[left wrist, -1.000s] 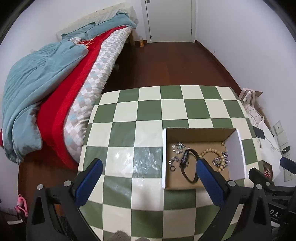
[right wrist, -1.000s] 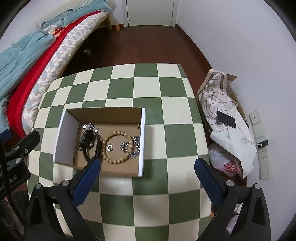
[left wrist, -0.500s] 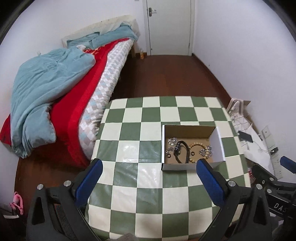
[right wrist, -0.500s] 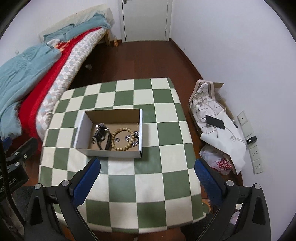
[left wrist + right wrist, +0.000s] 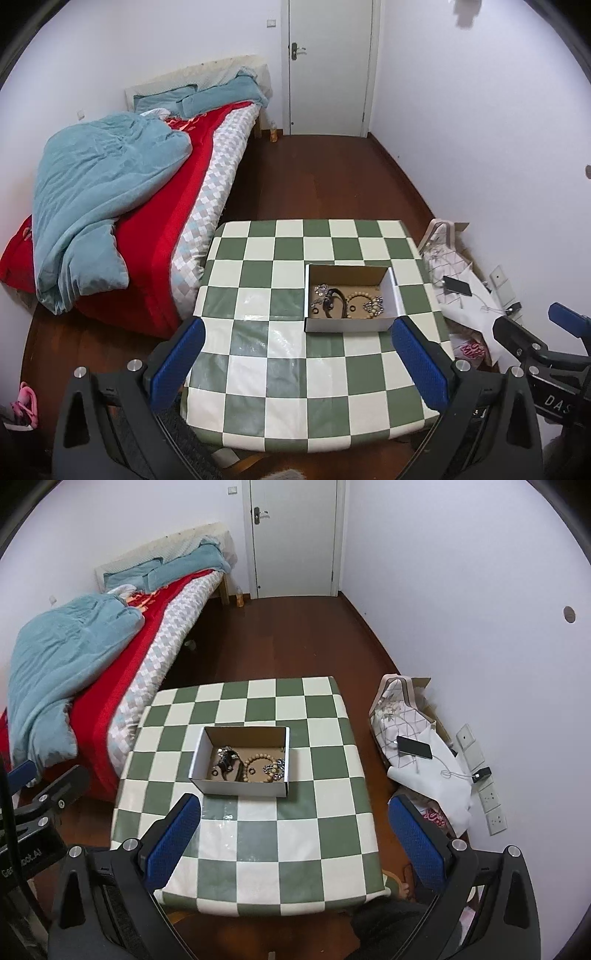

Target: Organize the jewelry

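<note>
A bed [image 5: 155, 206] with a red cover, a checked sheet and a rumpled teal quilt [image 5: 99, 206] filled the left side of the room, running back toward a white door [image 5: 328, 66] at the far wall. Dark wooden floor [image 5: 325, 177] lay between the bed and the wall on the right. In front of the bed stood the worktop [image 5: 258, 354], covered in a green-and-cream chequered cloth under a clear glossy sheet.

On the right part of that worktop sat an open cardboard box with white outer walls [image 5: 347, 325], and all the jewelry lay inside it. A black strap bracelet [image 5: 334, 304] lay left of the box's middle, a ring of tan wooden beads [image 5: 360, 297] just right of it, some small silver pieces [image 5: 320, 290] at the left and a silver chain cluster [image 5: 371, 305] at the right, touching the beads. A few small dark rings lay among them, too small to make out well.

By the right wall a pile of white cloth and bags [image 5: 428, 764] sat on the floor, with a dark phone [image 5: 414, 746] resting on top.

The left gripper [image 5: 295, 363] hung above the near edge of the worktop with its blue-padded fingers [image 5: 177, 358] wide apart and nothing between them. The right gripper [image 5: 293, 840] was held likewise, fingers spread wide and empty, well short of the box.
</note>
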